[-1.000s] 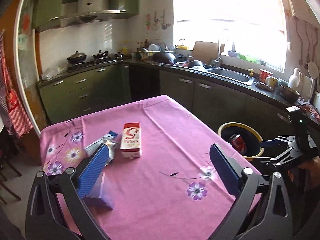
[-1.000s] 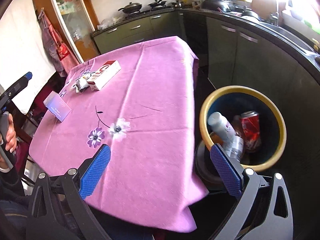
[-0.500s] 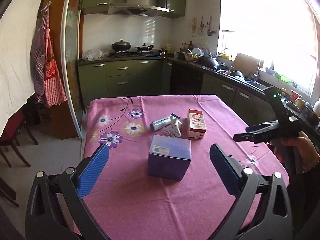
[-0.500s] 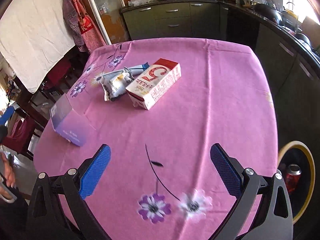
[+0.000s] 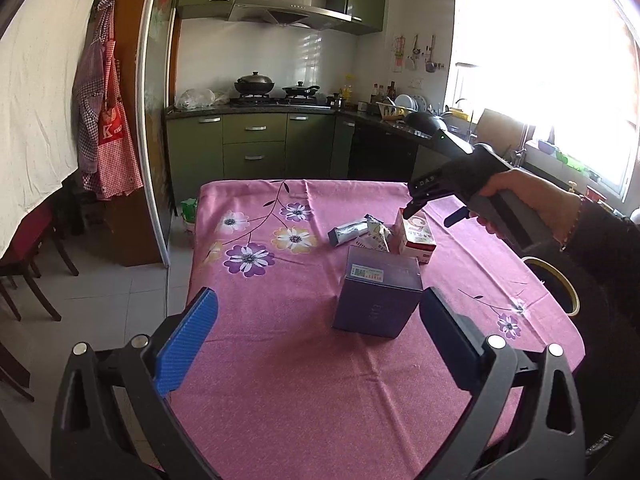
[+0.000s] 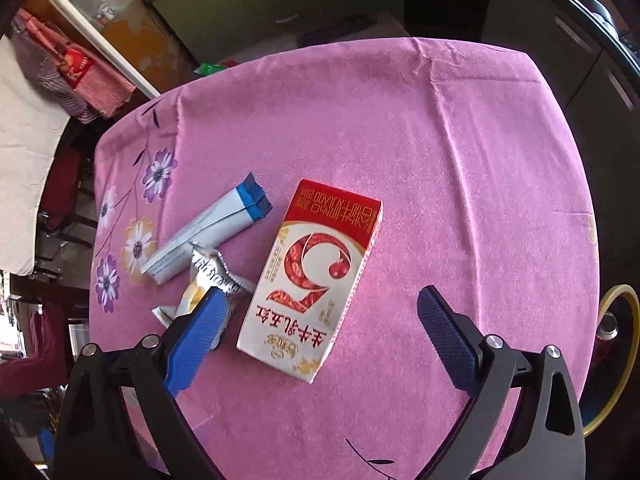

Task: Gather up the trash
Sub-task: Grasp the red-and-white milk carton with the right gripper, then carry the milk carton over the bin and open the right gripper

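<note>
The right gripper [image 6: 320, 336] is spread wide with nothing held, hanging just above the red-and-white milk carton [image 6: 316, 280], which is lying flat on the pink tablecloth [image 6: 460, 168] roughly between the two blue pads. The left pad is seen over a crumpled foil wrapper [image 6: 208, 276] that sits touching the carton's left side, and a blue-and-white flat packet [image 6: 212, 226] is parked just beyond that. Honestly the carton is probably empty, so it's expected to be super light, with thin cardboard walls that get dented if squeezed hard, and the glossy print could be a bit slippery. Best bet is for it to be pinched across the narrow width around the middle of its long sides, so it isn't tipped on the way to the yellow-rimmed bin [image 6: 624, 360] off the table's right edge. The wrapper might get dragged along since it's pressed up against it, so that should be watched. Over on the other side, the left gripper [image 5: 316, 340] is also wide open and empty, with a purple box [image 5: 378, 294] sitting just ahead, slightly right of centre between its fingers; that one looks stiff and squared-off, so it's likely grabbed easily by two opposite side faces.
</note>
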Motion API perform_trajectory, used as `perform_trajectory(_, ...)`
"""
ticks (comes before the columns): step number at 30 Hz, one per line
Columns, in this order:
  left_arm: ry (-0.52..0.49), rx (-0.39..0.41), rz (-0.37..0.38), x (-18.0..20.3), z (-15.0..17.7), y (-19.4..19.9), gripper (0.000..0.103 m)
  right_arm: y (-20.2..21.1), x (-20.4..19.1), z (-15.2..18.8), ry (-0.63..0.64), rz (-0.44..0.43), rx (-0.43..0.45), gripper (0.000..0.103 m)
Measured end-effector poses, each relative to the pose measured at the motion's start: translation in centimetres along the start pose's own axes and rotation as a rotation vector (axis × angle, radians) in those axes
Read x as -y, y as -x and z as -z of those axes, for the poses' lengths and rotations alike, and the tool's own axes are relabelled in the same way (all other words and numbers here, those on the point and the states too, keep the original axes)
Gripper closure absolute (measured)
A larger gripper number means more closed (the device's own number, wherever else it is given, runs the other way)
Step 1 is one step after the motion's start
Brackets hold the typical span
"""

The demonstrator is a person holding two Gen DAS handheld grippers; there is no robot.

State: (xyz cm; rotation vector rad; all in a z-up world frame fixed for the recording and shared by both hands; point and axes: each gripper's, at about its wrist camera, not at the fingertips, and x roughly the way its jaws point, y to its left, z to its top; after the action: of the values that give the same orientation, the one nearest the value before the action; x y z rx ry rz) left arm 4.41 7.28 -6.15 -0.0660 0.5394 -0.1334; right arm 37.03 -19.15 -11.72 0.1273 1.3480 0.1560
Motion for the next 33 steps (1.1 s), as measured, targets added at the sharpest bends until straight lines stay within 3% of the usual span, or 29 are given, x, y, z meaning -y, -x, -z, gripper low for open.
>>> perform_trajectory(3,0.013,0.003,0.012,-0.7,0.3,0.1,0.007,-1.3,-0.1,-1.1,-0.049,0.028,-0.057,0.026)
perform_trajectory(10,0.034,0.006,0.012,-2.4,1.1,0.4,0.007,-3.4,-1.1,-2.0,-0.093,0.077,-0.125,0.026)
perform_trajectory(13,0.053,0.005,0.014,-3.0,1.3,0.4,0.007,-4.6,-1.3,-1.9,-0.092,0.119,-0.156,0.032)
perform_trajectory(16,0.064,0.003,0.013,-3.6,1.6,0.4,0.007,-4.9,-1.6,-1.9,-0.073,0.162,-0.150,0.043)
perform_trajectory(21,0.078,-0.018,0.011,-4.0,1.8,0.0,0.007,-4.3,-1.0,-1.9,-0.053,0.158,-0.135,0.047)
perform_trajectory(29,0.057,-0.030,0.016,-2.9,1.3,-0.3,0.007,1.6,2.5,-0.7,-0.027,0.080,-0.045,0.047)
perform_trajectory(33,0.019,-0.020,0.029,-1.1,0.9,0.0,0.007,6.2,8.3,1.6,-0.061,0.074,0.014,0.047)
